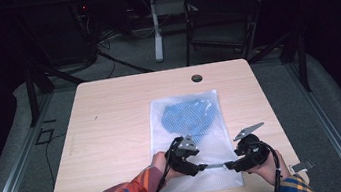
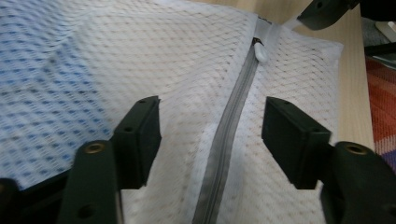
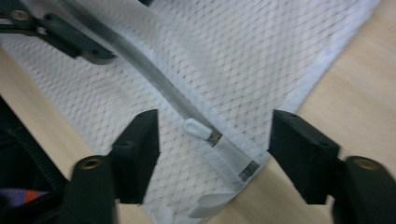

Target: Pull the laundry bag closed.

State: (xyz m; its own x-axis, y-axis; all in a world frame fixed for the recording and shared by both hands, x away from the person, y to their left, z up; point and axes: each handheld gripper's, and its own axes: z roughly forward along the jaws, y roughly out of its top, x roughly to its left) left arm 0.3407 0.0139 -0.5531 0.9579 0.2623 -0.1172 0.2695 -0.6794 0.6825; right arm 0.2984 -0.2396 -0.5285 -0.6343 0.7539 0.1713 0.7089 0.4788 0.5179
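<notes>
A white mesh bag [image 1: 190,143] lies flat on the wooden table [image 1: 112,124], with a blue garment [image 1: 187,116] inside its far half. Its grey zipper [image 1: 214,166] runs along the near edge, between my two grippers. My left gripper [image 1: 200,168] is open, its jaws straddling the zipper [image 2: 229,126] without touching it; the blue garment [image 2: 42,93] shows through the mesh to one side. My right gripper [image 1: 230,166] is open too, with the white zipper pull [image 3: 198,129] lying on the mesh between its jaws at the bag's corner. The pull [image 2: 260,52] sits at the zipper's far end.
A round cable hole [image 1: 197,78] sits near the table's far edge. A dark chair [image 1: 220,18] and a white desk leg [image 1: 155,27] stand on the floor beyond. Bare wood stretches to the left of the bag.
</notes>
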